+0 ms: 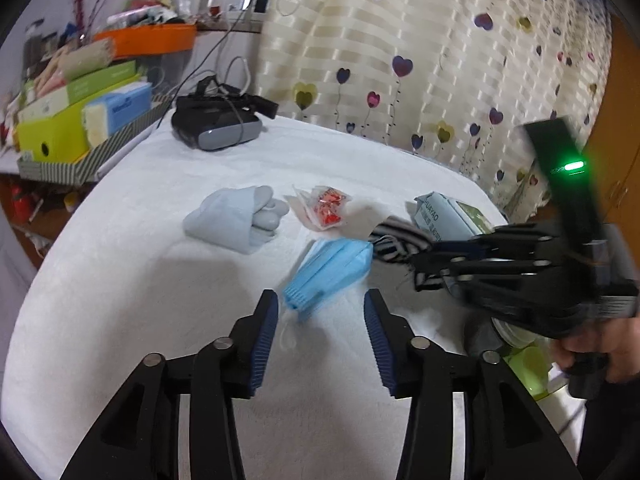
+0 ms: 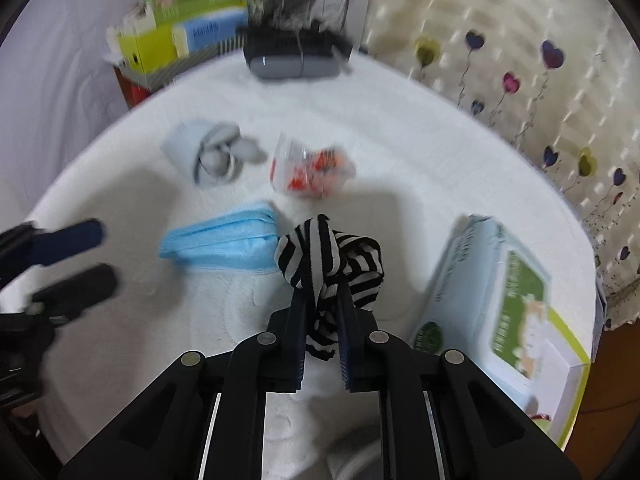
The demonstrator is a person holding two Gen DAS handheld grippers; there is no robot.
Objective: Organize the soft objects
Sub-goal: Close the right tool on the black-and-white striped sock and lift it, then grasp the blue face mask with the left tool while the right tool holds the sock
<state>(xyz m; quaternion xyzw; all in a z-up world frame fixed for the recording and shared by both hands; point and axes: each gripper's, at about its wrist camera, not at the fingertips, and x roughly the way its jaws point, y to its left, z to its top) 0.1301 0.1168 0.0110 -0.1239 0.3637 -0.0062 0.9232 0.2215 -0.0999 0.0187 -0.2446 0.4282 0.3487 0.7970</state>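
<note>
A white towel-covered table [image 1: 140, 280] holds several soft things. My right gripper [image 2: 322, 300] is shut on a black-and-white striped cloth [image 2: 328, 256] and holds it above the table; it also shows in the left wrist view [image 1: 400, 240]. My left gripper [image 1: 320, 308] is open and empty, just short of a stack of blue face masks [image 1: 328, 268], which also show in the right wrist view [image 2: 224, 240]. A folded pale-blue and grey sock bundle [image 1: 236, 216] lies further left. A clear packet with red print [image 1: 324, 206] lies behind the masks.
A pack of wet wipes [image 2: 492, 300] lies at the right. A black and grey headset [image 1: 216, 122] with cables sits at the far edge. A striped tray of boxes [image 1: 80, 120] stands at the left. A heart-patterned curtain [image 1: 400, 60] hangs behind.
</note>
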